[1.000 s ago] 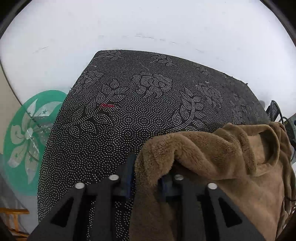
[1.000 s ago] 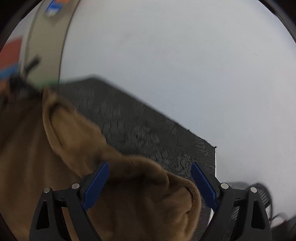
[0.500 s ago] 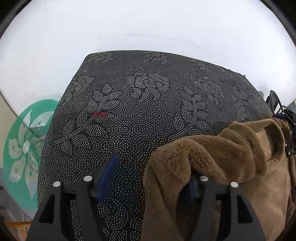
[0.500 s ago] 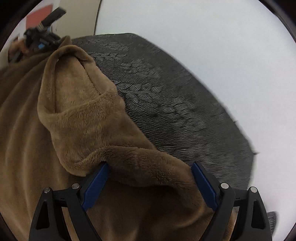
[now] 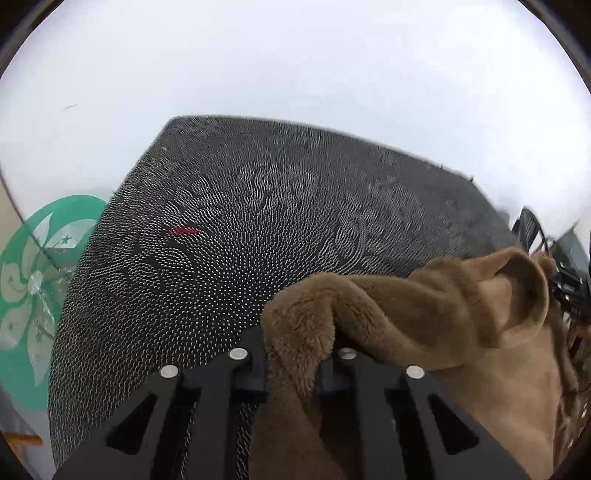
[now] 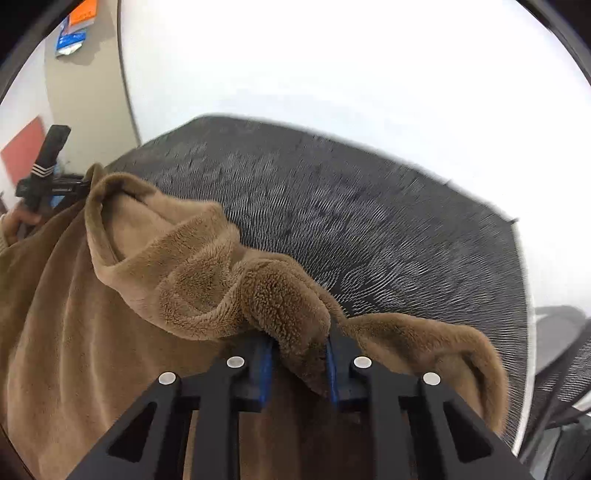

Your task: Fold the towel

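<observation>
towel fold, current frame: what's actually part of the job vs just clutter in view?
In the job:
- brown towel, bunched edge pinched at both ends
- left gripper, jaws shut on towel
- right gripper, jaws shut on towel
- black patterned mat, the work surface

Lying about:
- green round floral disc, off the mat's left edge
- red mark on mat
- orange and blue papers on wall

My left gripper's pads are buried under the towel, whose lower part runs off frame. The mat is motion-blurred in the right view. I cannot identify the dark gear at right edge.
</observation>
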Tool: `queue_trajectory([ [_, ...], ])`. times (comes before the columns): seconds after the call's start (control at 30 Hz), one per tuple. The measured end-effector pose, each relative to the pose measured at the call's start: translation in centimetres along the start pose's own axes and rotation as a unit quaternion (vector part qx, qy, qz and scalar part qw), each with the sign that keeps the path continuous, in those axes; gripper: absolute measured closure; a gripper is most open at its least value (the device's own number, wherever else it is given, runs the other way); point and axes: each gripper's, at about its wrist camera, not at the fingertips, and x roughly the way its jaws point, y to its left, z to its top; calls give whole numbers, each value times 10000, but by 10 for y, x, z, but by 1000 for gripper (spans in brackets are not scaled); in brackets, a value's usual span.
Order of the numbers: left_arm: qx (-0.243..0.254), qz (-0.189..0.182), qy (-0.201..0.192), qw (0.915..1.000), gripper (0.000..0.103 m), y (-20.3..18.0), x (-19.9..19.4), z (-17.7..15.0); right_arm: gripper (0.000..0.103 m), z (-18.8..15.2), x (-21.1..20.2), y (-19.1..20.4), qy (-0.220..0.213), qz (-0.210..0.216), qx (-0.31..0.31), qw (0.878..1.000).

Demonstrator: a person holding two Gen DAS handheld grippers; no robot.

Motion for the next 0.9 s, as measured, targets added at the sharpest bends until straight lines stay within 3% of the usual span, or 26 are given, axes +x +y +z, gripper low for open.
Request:
queue_trajectory([
  [0.17, 52, -132, -768, 9969, 87, -15, -65, 1, 80, 8, -76, 14, -1095, -890, 208, 9898],
  [0.37, 180, -384, -1803, 9827, 87, -35, -155, 9, 80, 15, -166, 29, -2263, -1675, 436, 9585],
  [0.5, 284, -530, -2522, 9658, 87, -52, -221, 10, 80, 8, -227, 36, -3053, -2126, 775, 9250],
  [0.6, 400, -582, -3001, 9513, 87, -64, -266, 7, 85, -3, -277, 49, -3741, -2746, 879, 8814],
  [0.67, 613, -735, -3214, 9421, 87, -80, -291, 4, 85, -8, -308, 54, -4077, -2757, 972, 8650],
  [0.73, 861, -774, -3398, 9333, 87, -96, -313, 1, 85, -7, -329, 57, -4131, -2256, 865, 8781],
  [0.83, 1220, -696, -3608, 9220, 87, -113, -338, -5, 83, -9, -333, 69, -3946, -1857, 442, 8988],
  [0.87, 1300, -667, -3667, 9188, 87, -116, -346, -6, 69, -11, -329, 75, -3818, -1858, 247, 9051],
  [0.9, 1372, -640, -3724, 9156, 87, -118, -353, -8, 31, -15, -321, 82, -3701, -1884, 70, 9097],
])
